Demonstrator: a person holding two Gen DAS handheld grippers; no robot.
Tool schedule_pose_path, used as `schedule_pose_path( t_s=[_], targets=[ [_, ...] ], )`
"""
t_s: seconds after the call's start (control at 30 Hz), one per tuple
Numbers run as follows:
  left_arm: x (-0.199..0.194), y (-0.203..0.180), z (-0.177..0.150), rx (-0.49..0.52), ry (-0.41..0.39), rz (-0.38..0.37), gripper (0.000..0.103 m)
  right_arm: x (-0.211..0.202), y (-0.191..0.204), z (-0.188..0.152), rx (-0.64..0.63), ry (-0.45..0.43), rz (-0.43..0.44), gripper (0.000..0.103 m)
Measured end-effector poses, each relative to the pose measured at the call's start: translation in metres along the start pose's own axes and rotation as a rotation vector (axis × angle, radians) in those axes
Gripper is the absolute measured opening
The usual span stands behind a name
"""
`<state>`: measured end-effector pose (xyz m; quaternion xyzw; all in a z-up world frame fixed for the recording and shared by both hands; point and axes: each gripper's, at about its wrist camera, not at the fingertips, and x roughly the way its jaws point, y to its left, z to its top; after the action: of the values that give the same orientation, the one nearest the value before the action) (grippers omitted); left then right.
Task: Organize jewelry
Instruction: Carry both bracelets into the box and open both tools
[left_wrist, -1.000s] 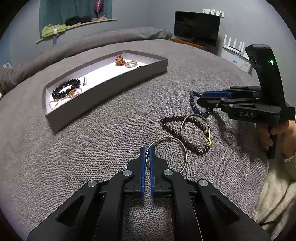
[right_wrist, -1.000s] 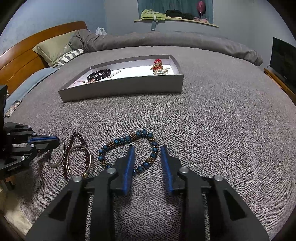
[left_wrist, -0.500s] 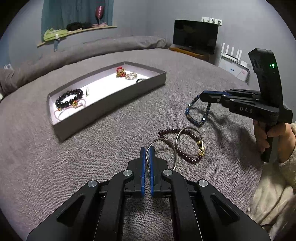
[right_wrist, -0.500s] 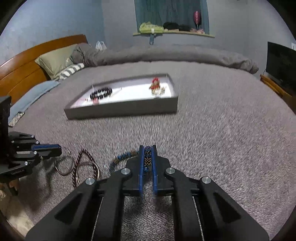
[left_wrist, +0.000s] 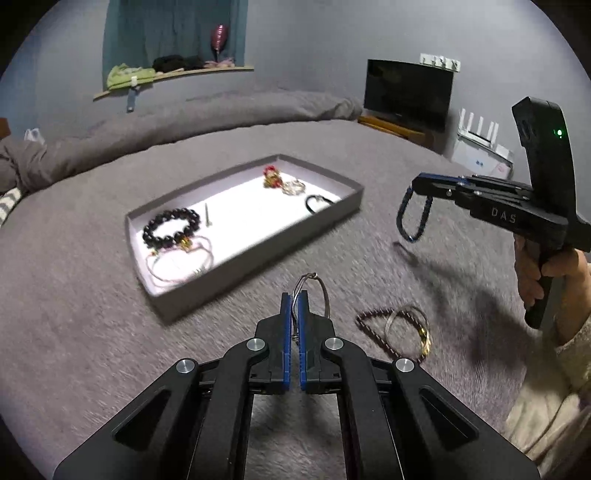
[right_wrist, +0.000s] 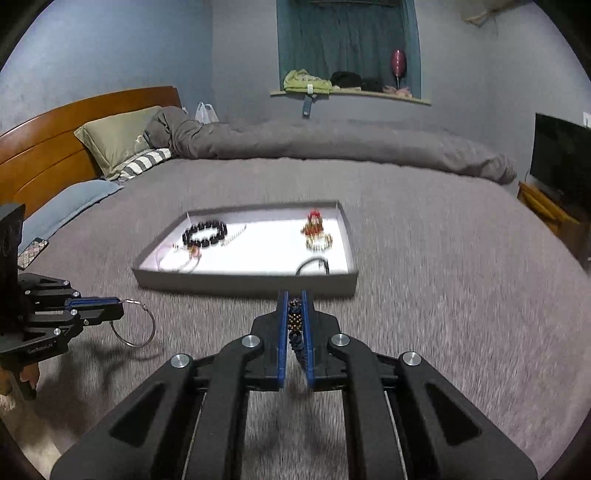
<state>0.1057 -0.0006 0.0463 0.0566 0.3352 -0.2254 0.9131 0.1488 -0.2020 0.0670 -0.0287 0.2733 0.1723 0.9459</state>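
Grey bedspread (left_wrist: 92, 332) fills the left wrist view, with a dark television (left_wrist: 408, 92) against the far wall. On it sits a shallow grey tray (left_wrist: 258, 254) with a white floor, holding a black bead bracelet (left_wrist: 171, 229), a thin pink cord loop (left_wrist: 177, 266), a small metal pin (left_wrist: 208, 214), a red ornament (left_wrist: 271, 177), a pale sparkly piece (left_wrist: 293, 187) beside it and a black band (left_wrist: 317, 202) near the corner. The left gripper (left_wrist: 293, 310) is clenched on a thin silver bangle (left_wrist: 314, 291), lifted clear of the bedspread. To its right a dark red bead bracelet (left_wrist: 373, 328) and a gold-clasped bangle (left_wrist: 410, 325) lie overlapping on the cover. Further right a hand (left_wrist: 543, 273) holds the right gripper (left_wrist: 417, 182) up in the air, a blue bead bracelet (left_wrist: 413, 218) dangling from its closed tips

Bedding again in the right wrist view, with a wooden headboard (right_wrist: 55, 144) and an olive pillow (right_wrist: 118, 136) at the left. The right gripper (right_wrist: 294, 317) is clamped on the blue and bronze beads, just short of the tray's near wall (right_wrist: 243, 282). At the left edge the left gripper (right_wrist: 118, 309) holds the silver bangle (right_wrist: 135, 323) hanging above the cover
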Motion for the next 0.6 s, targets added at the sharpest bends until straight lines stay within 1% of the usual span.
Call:
schedule_pose_path(
  t_s=[0.17,0.27,0.47,0.6],
  targets=[
    [0.003,0.015,0.030,0.012,-0.023,0.023,0.003,0.014,0.000,0.036,0.002,-0.023,0.027,0.007],
    [0.012,0.025,0.050,0.012,-0.028,0.036,0.003,0.027,0.003,0.053,-0.001,-0.037,0.039,0.007],
    [0.050,0.047,0.076,-0.018,0.010,0.031,0.003,0.065,0.005,0.074,-0.012,-0.018,0.042,0.007],
    [0.081,0.059,0.087,-0.063,0.042,0.015,0.003,0.090,0.006,0.080,0.010,0.013,0.094,0.007]
  ],
)
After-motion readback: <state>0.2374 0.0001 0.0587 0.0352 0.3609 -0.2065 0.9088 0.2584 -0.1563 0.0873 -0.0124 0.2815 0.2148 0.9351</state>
